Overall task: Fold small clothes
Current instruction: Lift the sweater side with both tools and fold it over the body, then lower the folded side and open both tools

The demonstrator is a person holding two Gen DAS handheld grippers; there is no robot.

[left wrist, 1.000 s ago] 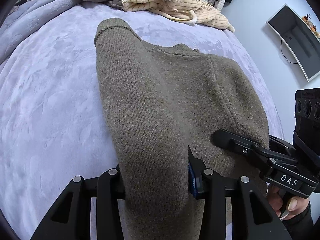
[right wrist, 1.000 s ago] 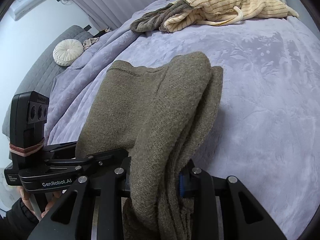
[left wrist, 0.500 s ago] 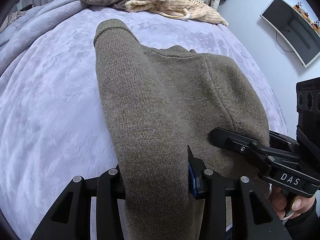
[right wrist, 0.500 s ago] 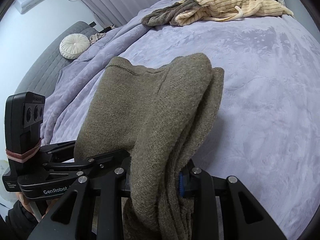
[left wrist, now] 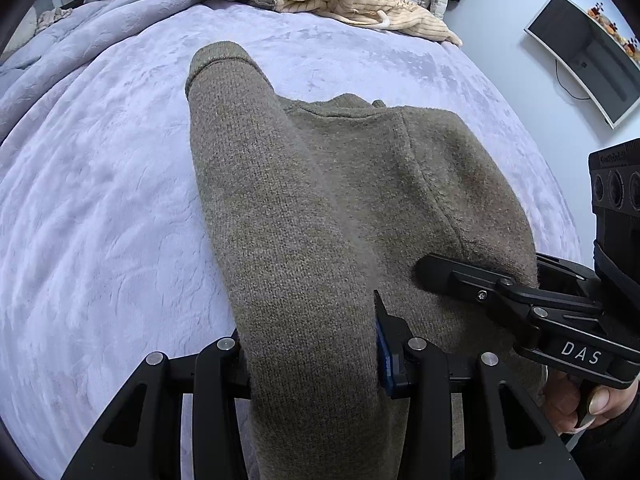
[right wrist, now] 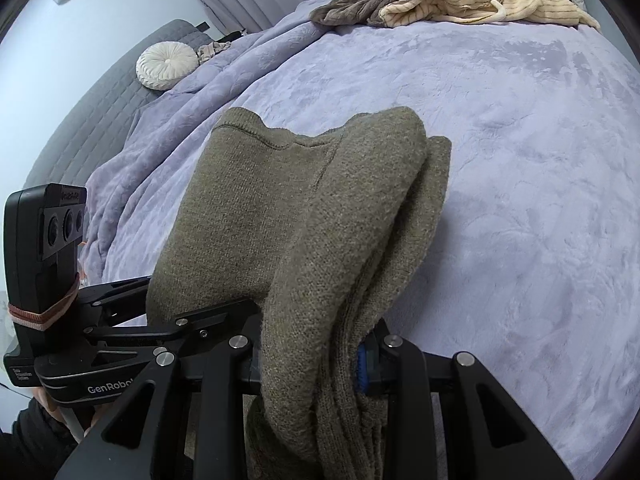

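The olive knit sweater (left wrist: 332, 208) hangs bunched between your two grippers above the lavender bedspread (left wrist: 100, 208), its far end draping forward over the bed. A ribbed cuff or hem edge (left wrist: 218, 54) sits at the far tip on your left side; in the right wrist view the same garment (right wrist: 280, 216) shows a stitched neckline edge and several stacked layers on its right side.

Your left gripper (left wrist: 312, 356) is clamped on a thick fold of the sweater, with fabric filling the gap between the jaws and a blue pad visible against the knit. Your right gripper (right wrist: 308, 356) is likewise closed on a bundle of layered knit, blue pad pressed to its right side. Each gripper appears in the other's view, just beside the cloth: the right one (left wrist: 520, 300) at the sweater's right edge, the left one (right wrist: 132, 320) at its left edge.

No containers are visible. At the far edge of the bed lies a heap of other clothes: a cream striped garment (right wrist: 492, 4) touching a grey-brown garment (right wrist: 360, 8). A round white cushion (right wrist: 166, 66) rests on the grey sofa (right wrist: 100, 108) beside the bed. A monitor (left wrist: 588, 56) stands to the right.
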